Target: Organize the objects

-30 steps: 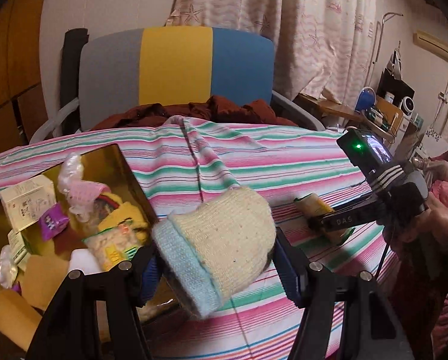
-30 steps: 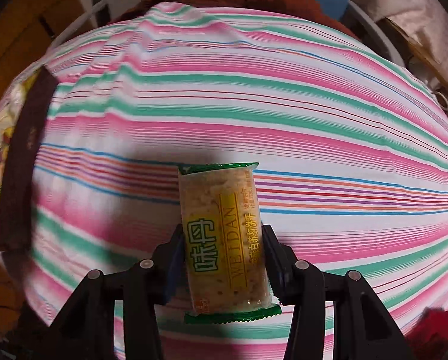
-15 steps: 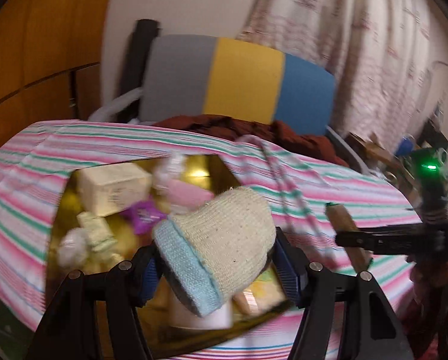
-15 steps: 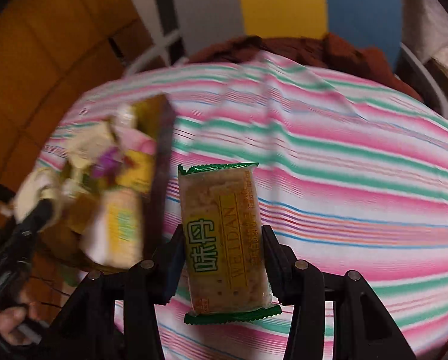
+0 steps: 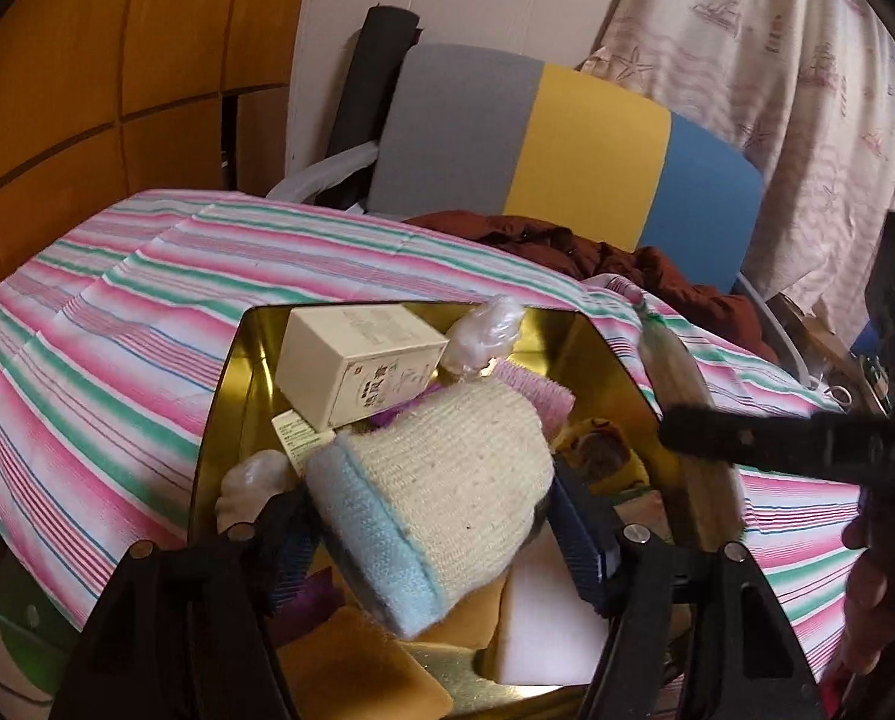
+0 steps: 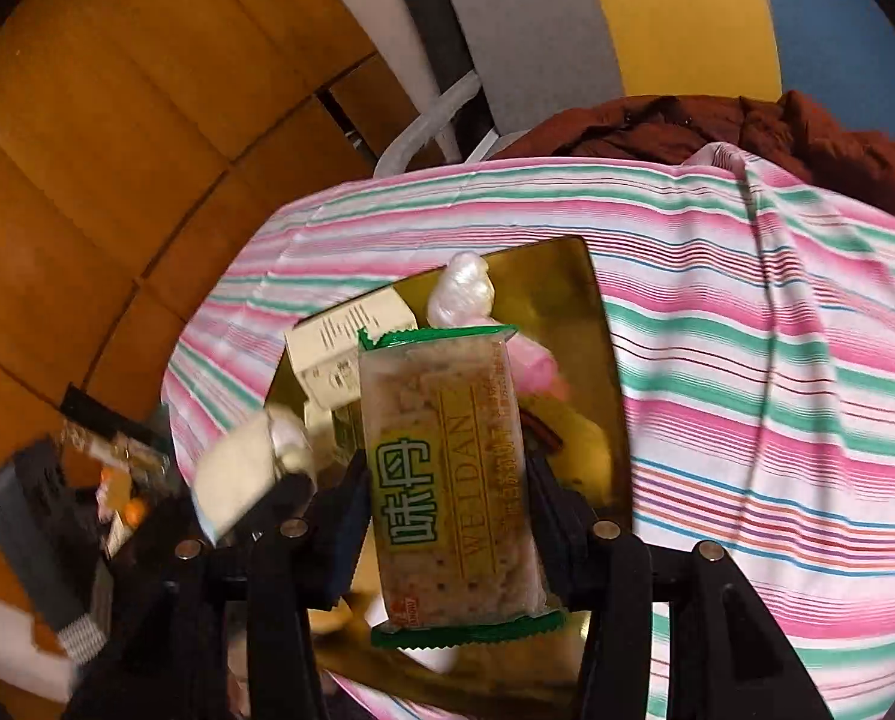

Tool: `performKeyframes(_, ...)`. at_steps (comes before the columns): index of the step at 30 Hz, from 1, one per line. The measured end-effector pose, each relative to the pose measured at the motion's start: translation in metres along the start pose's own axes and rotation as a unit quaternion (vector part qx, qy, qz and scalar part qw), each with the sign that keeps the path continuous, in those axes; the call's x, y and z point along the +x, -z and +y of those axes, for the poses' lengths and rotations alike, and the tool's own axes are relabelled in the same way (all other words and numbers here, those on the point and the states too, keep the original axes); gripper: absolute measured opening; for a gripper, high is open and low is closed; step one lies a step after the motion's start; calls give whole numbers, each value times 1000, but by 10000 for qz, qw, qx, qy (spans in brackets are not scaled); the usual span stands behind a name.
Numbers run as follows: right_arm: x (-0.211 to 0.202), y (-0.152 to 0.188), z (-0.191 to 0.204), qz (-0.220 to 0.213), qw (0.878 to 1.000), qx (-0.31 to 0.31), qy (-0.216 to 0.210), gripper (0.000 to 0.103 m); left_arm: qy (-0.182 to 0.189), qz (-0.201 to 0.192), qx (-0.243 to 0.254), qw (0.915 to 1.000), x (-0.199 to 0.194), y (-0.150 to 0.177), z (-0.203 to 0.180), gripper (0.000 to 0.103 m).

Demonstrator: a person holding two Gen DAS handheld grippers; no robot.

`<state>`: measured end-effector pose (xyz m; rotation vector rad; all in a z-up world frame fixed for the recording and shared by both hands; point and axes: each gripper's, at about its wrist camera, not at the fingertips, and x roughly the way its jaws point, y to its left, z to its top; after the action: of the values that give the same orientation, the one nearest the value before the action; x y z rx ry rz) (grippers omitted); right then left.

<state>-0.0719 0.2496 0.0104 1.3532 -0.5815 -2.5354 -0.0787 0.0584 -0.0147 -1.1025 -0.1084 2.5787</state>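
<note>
Gripping a knitted hat [image 5: 441, 492], cream with a pale blue brim, the left gripper [image 5: 432, 525] has its jaws clamped on the hat's sides and holds it in the air directly above the gold tin tray [image 5: 219, 402]. Right gripper [image 6: 447, 516]: jaws clamped on a green-edged cracker packet [image 6: 453, 480] printed "WEIDAN", held upright, also over the tray.

Tray contents, left wrist view: cream carton [image 5: 357, 360] at the far side; crumpled clear plastic wrap [image 5: 483, 330] just beside it; pink item [image 5: 537, 390] partly hidden behind the hat; white block [image 5: 549, 618] and tan pieces [image 5: 351, 666] at the near edge. Other small items too covered to identify.

Tray rests on the tabletop, covered by a pink, green and white striped cloth [image 5: 117, 330]. Beyond the far edge: dark red garment [image 5: 567, 240] lying against a chair back [image 5: 567, 138] in grey, yellow and blue panels. Patterned curtain [image 5: 777, 90] at right, wooden panelling [image 5: 87, 60] at left.
</note>
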Motion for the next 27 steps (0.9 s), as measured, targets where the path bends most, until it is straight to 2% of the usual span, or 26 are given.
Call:
performKeyframes(4,15,-2,4,49,10000,2,45,52,-72,-1,-97,9999,1,2,6,73)
performKeyframes(6,18,-1,3,29,10000,41,53,54,-161,-29,-56,9999,0,3,6,80)
performKeyframes(11,14,8,8,-16,9993,-188,331,54,-223,-60,-64,9997,-8,3,8,80)
performKeyframes(15,6,19,18,-233,9950,-573,789,63,-338,-125,-100,9993,-20,4,8,81)
performKeyframes(19,-9,35,31,-648,9837,-1011,1342,81,-587,-265,-44,9979,-35,3,4,81)
performKeyframes(21,-16,43,36,-841,9770,-1158,1578,85,-721,-357,-16,9968,-43,3,2,81)
performKeyframes(24,-24,53,42,-1087,9677,-1328,1847,98,-852,-461,-13,9953,-54,4,0,81)
performKeyframes(27,-30,62,43,-1205,9647,-1325,1931,100,-848,-505,16,9951,-62,7,-3,81)
